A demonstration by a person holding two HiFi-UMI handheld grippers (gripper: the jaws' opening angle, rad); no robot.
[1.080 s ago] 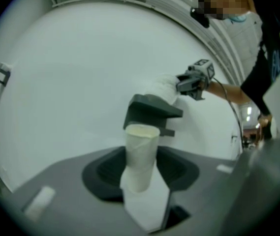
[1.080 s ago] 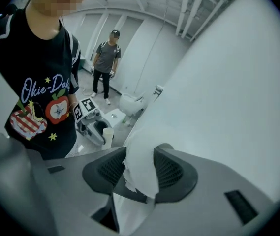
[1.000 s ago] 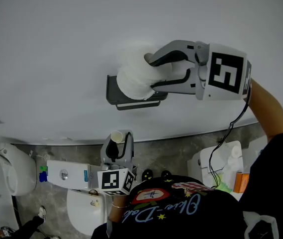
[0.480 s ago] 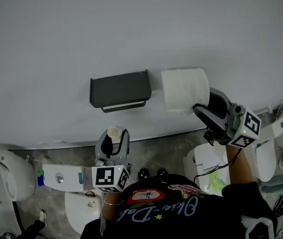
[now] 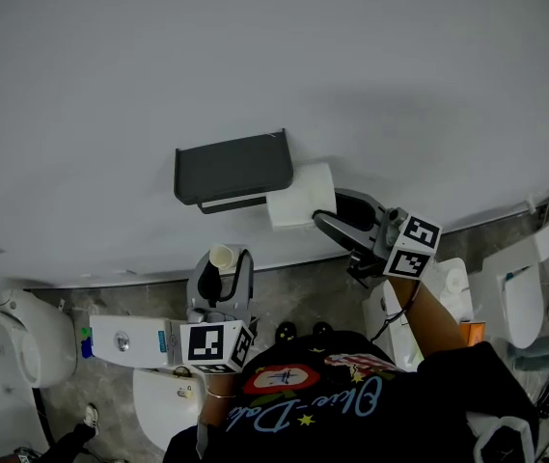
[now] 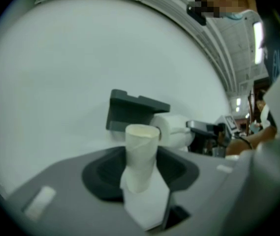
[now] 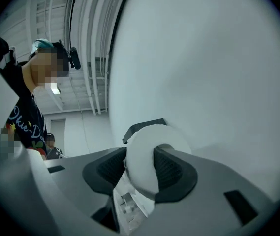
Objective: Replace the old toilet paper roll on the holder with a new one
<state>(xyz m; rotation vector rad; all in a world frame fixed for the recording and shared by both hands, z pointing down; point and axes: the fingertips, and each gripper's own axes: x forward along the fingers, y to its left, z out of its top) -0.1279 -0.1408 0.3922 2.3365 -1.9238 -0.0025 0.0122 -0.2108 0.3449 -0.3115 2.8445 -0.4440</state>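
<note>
The dark grey holder [image 5: 231, 170] hangs on the white wall with no roll on it. My right gripper [image 5: 324, 212] is shut on the new white roll [image 5: 301, 196], which it holds just off the holder's lower right end. In the right gripper view the roll's [image 7: 147, 154] wall is pinched between the two pads, with the holder [image 7: 142, 126] behind it. My left gripper [image 5: 219, 276] sits lower, below the holder, shut on an empty cardboard tube [image 5: 223, 258] that stands upright between its jaws. The left gripper view shows the tube [image 6: 140, 154], the holder [image 6: 130, 111] and the new roll [image 6: 171, 131].
A toilet [image 5: 23, 340] stands at lower left beside a white cistern [image 5: 127, 340]. Another toilet [image 5: 517, 297] is at the right, with a white unit [image 5: 424, 309] and an orange item [image 5: 468, 347] near it. The floor below is grey stone.
The right gripper took the white roll away from the holder, swung right and rolled, then dropped and came back beside the holder's right end. The left gripper hardly moved.
</note>
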